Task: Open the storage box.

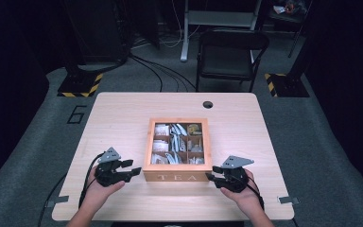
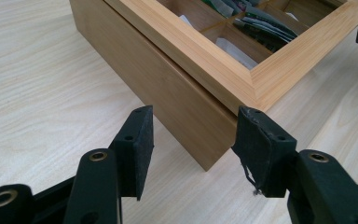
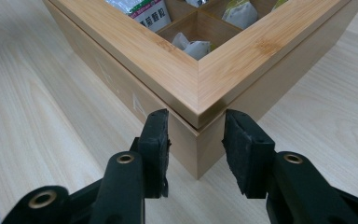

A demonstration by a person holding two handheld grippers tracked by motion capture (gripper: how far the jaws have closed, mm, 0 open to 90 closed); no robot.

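Bamboo tea box (image 1: 177,150) sits mid-worktop, lid closed, sachets showing through its window. Each tool straddles a near corner: left tool (image 1: 131,171) and right tool (image 1: 211,178) both parted, pads not yet pressing the wood, probably lining up to lift the lid or steady the box. Pale wood worktop (image 1: 118,118), grey floor, a black chair (image 1: 231,52) behind.

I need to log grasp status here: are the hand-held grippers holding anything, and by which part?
Nothing is held yet. Each hand-held gripper has open jaws straddling a near corner of the tea box.
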